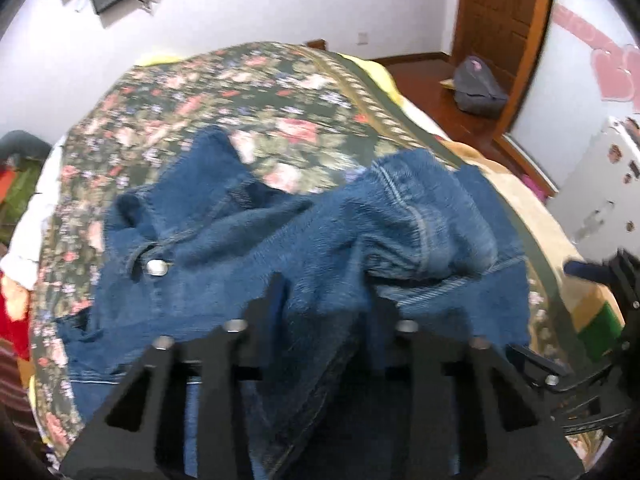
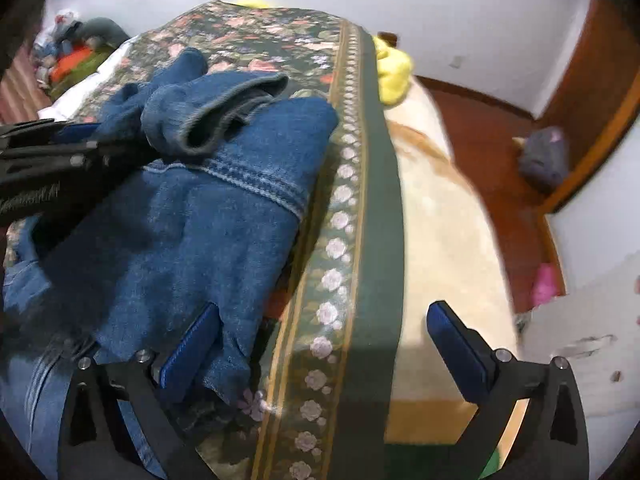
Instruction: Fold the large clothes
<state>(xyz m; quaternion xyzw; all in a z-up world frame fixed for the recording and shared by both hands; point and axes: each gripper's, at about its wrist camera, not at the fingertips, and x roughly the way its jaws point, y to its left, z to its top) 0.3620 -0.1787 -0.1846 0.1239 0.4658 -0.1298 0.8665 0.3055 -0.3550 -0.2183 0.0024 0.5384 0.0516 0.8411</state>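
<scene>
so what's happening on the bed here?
A person with two handheld grippers is folding a denim jacket on a floral bedspread. The left gripper has denim bunched between its fingers and looks shut on it. The right gripper is open at the jacket's near edge, holding nothing. The jacket is still rumpled, with a sleeve cuff flopped on top.

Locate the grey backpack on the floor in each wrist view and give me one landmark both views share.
Left wrist view: the grey backpack sits upper right, on the wooden floor by the wooden door.
Right wrist view: the same backpack sits at the right edge, mid-height, again by the door.
Shared landmark: the floral bedspread, whose green border strip runs past the denim jacket.
</scene>
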